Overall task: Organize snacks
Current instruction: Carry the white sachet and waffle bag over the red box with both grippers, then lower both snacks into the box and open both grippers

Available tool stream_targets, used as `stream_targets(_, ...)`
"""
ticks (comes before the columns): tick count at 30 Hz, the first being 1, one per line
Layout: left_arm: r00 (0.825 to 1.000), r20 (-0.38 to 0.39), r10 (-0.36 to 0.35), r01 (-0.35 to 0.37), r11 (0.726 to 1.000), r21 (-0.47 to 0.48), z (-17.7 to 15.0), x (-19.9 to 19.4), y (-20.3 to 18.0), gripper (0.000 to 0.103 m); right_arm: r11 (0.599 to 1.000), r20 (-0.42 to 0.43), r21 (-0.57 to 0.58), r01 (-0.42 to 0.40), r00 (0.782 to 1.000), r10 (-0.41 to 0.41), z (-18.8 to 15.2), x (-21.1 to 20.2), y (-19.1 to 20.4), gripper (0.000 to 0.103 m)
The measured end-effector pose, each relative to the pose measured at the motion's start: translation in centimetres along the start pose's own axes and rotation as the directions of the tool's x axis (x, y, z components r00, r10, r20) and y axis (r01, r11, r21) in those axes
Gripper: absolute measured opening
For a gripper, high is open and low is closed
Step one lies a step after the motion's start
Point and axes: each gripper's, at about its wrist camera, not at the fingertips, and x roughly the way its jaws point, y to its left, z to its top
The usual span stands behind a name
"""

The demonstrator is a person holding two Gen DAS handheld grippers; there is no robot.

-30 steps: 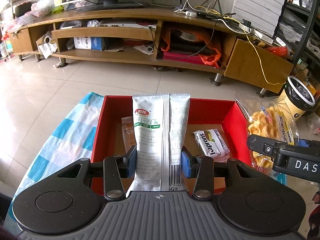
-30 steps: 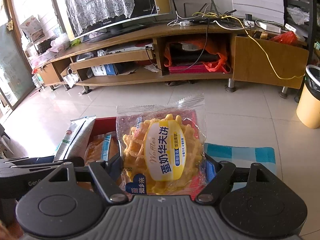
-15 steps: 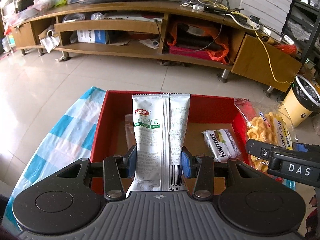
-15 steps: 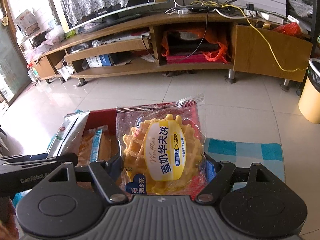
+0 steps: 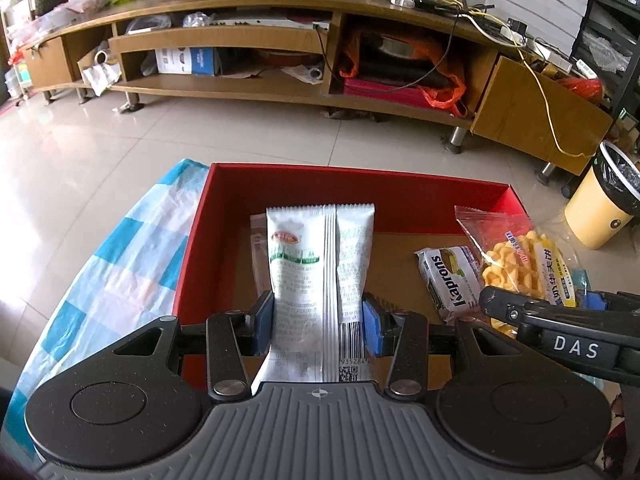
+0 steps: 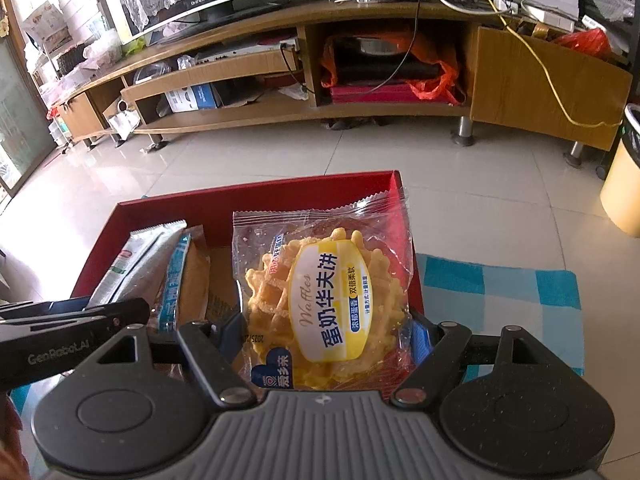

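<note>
Two-handed loading of a red box [image 5: 400, 184]. The left gripper [image 5: 318, 320] is clamping a white sachet [image 5: 320, 264] by its lower half, its blue pads [image 5: 262, 322] pressing in on both long edges so that the sachet is standing upright over the left part of the box interior. The right gripper [image 6: 328, 336] is likewise closing on a waffle pack [image 6: 324, 300], pinching it low at the sides; this is leaving the printed label facing the camera and the pack's top seam hanging free above the box's right wall.

Both packs are being held near their bottom ends, which is probably keeping the jaws clear of the walls during lowering (a judgement, not something shown). A Kaprons wafer [image 5: 448, 280] is already lying on the cardboard floor at the right, and a brown pack [image 6: 188, 280] is leaning inside at the left, so the open floor between them is appearing as the likely landing zone. The box is sitting on a blue checked cloth [image 5: 120, 264]. Neither held snack is touching the floor of the box yet, as far as the views allow.
</note>
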Motion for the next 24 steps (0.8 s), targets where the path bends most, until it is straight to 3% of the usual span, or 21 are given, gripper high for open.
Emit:
stream_targets(11, 1.000, 0.000, 0.009, -0.009, 1.000, 0.014, -0.22, 0.10, -0.44, 0.055, 1.000, -0.025, -0.025, 0.002, 1.000, -0.002, -0.43, 0.60, 0.45, 0.078)
stream_targets(24, 1.000, 0.007, 0.013, -0.013, 1.000, 0.011, -0.39, -0.10, -0.57, 0.079, 1.000, -0.027, -0.021, -0.003, 1.000, 0.003, -0.50, 0.75, 0.34, 0.078)
